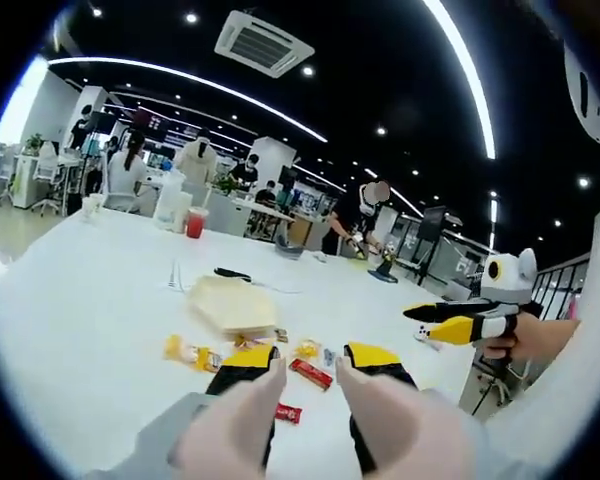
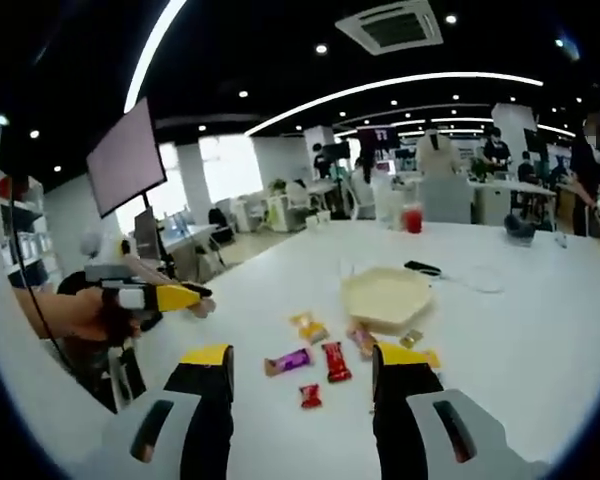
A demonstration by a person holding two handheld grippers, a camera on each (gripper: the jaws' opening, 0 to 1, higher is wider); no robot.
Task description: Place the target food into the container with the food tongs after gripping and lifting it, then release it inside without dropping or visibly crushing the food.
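Observation:
A cream, shallow, many-sided container (image 1: pixel 230 303) (image 2: pixel 385 295) lies on the white table (image 1: pixel 90 310) (image 2: pixel 540 330). Wrapped snacks lie in front of it: a long red one (image 1: pixel 310 373) (image 2: pixel 335 361), a small red one (image 1: pixel 288 412) (image 2: pixel 310 396), a purple one (image 2: pixel 287 361) and yellow packets (image 1: pixel 185 350) (image 2: pixel 308 327). My left gripper (image 1: pixel 310 365) hovers open just short of the snacks, holding nothing. It also shows at the left of the right gripper view (image 2: pixel 155 297), held in a hand. My right gripper (image 2: pixel 307 365) is open and empty above the small red snack, and appears off the table's right side (image 1: pixel 460 325).
A slim dark object (image 1: pixel 232 273) (image 2: pixel 423 268) lies behind the container. A red cup (image 1: pixel 196 222) (image 2: pixel 412 217) and white bottles stand at the table's far end. People sit at desks beyond. A monitor (image 2: pixel 125 160) stands off the table edge.

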